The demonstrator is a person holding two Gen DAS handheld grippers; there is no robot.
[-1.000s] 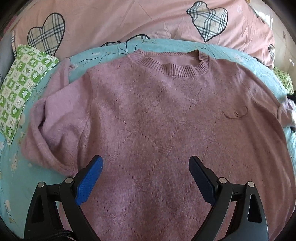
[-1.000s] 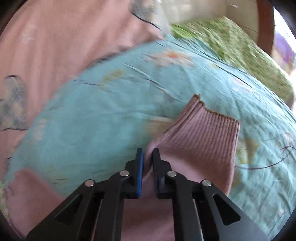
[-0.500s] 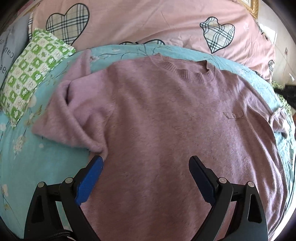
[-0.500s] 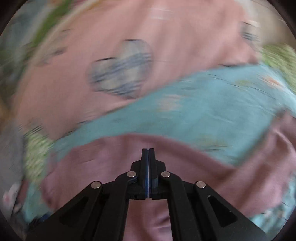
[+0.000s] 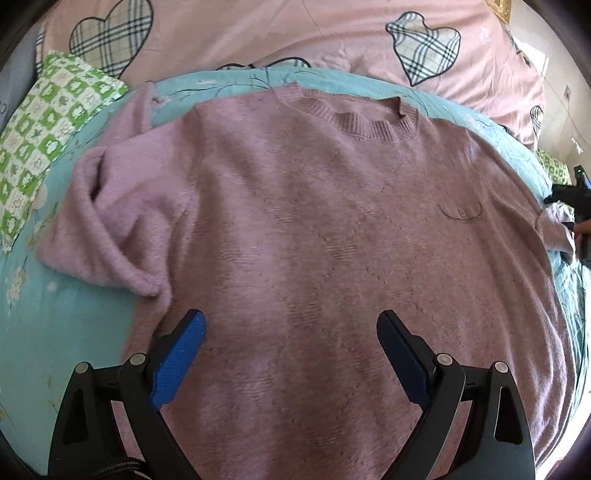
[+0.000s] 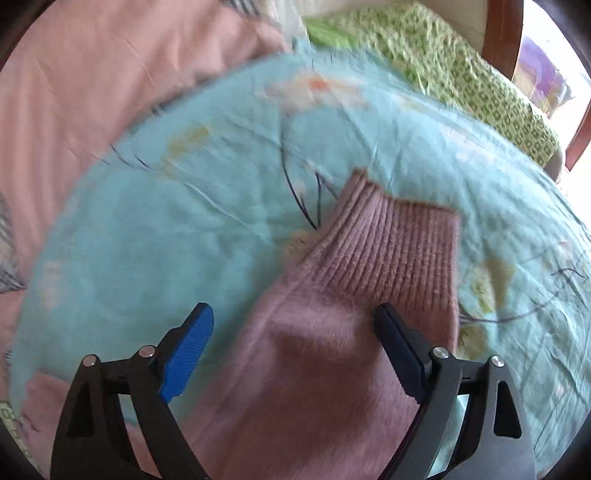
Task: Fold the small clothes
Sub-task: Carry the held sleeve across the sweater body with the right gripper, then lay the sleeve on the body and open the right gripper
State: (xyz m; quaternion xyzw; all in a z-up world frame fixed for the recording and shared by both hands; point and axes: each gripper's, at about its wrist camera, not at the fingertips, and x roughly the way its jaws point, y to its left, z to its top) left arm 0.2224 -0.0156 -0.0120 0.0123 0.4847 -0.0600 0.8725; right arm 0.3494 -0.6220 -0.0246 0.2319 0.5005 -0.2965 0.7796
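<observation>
A mauve knit sweater (image 5: pixel 314 229) lies front up on a turquoise sheet (image 5: pixel 55 325), collar at the far side. Its left sleeve (image 5: pixel 110 221) is bunched and folded beside the body. My left gripper (image 5: pixel 290 325) is open and empty, hovering over the sweater's lower body. In the right wrist view the other sleeve (image 6: pixel 332 350) lies flat on the sheet (image 6: pixel 184 203), its ribbed cuff (image 6: pixel 391 247) pointing away. My right gripper (image 6: pixel 293 321) is open above that sleeve, just behind the cuff, holding nothing. The right gripper also shows at the left wrist view's right edge (image 5: pixel 569 195).
A pink duvet with plaid hearts (image 5: pixel 295 33) lies beyond the sweater. A green-and-white checked pillow (image 5: pixel 40 129) sits at the far left. Green patterned bedding (image 6: pixel 443 62) and a wooden bed frame (image 6: pixel 506 37) lie beyond the right sleeve.
My right gripper held the sleeve shut, swung across the bed, and now stands open with the sleeve laid flat. The left gripper stayed open and drifted slightly right over the sweater.
</observation>
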